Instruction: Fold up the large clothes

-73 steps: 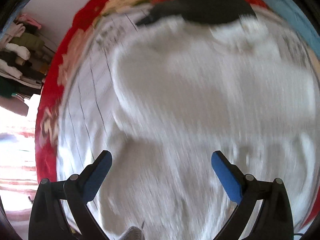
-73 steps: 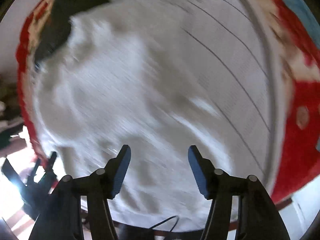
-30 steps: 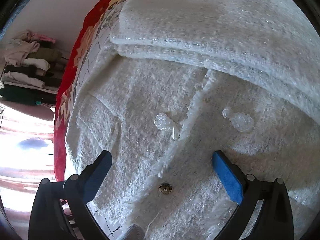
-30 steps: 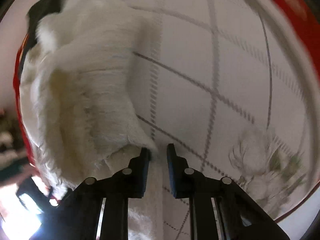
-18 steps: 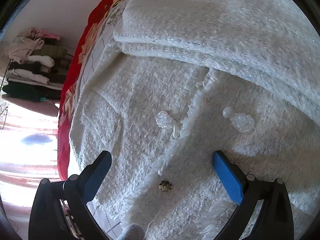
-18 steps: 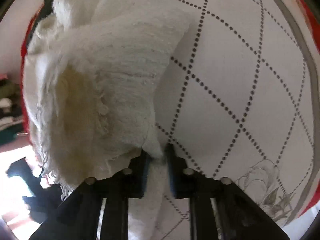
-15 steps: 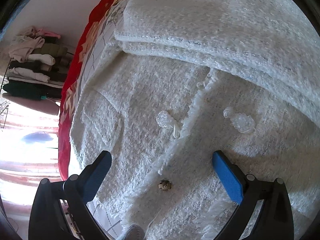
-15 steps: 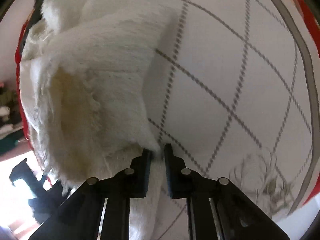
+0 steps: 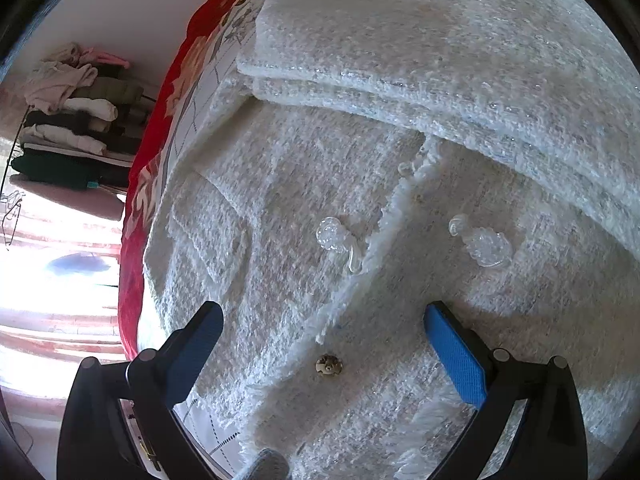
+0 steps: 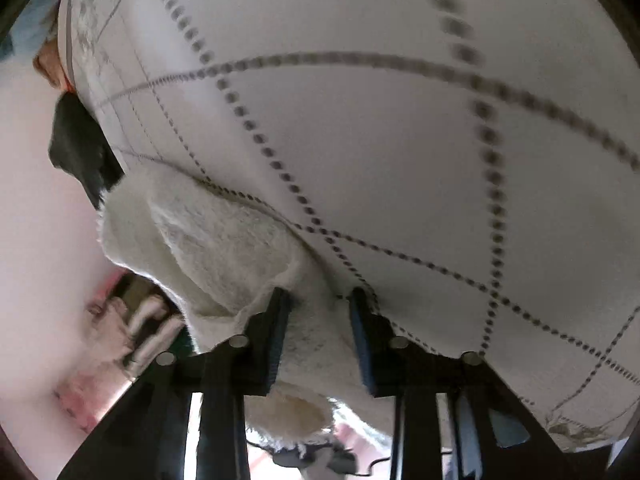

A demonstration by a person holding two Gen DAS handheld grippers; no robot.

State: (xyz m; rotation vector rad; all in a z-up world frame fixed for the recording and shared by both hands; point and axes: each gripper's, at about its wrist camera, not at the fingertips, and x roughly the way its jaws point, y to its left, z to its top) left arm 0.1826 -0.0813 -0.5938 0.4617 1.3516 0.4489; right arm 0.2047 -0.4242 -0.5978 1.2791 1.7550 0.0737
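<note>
Since half a second ago your right tongs (image 10: 318, 304) have swung low toward the bedspread and parted a little, so the jaws that were pinched tight on the white fabric now stand slightly apart with the fuzzy white garment (image 10: 224, 248) bunched between them; whether they still bite the cloth or only cradle it, you cannot tell from this view. Your left tongs (image 9: 320, 320) have barely moved: they hover wide open over the garment's front, holding nothing, with a small round snap (image 9: 329, 365) just ahead between the fingertips. A little farther on, the frayed front edge (image 9: 384, 232) runs away from you, a clear glassy button (image 9: 330, 234) on one side of it and another clear button (image 9: 486, 244) on the other. Beyond those, a folded layer of the same garment (image 9: 440, 60) lies across the body. It all rests on the white quilted bedspread (image 10: 400, 140) with its dotted lines, red floral border (image 9: 140, 184) at the edge, and a stack of folded clothes (image 9: 68, 120) well off to the side. If the right jaws have loosened too early, the lifted corner may slump back and undo the fold; watch too that the left fingertips don't catch a button.
</note>
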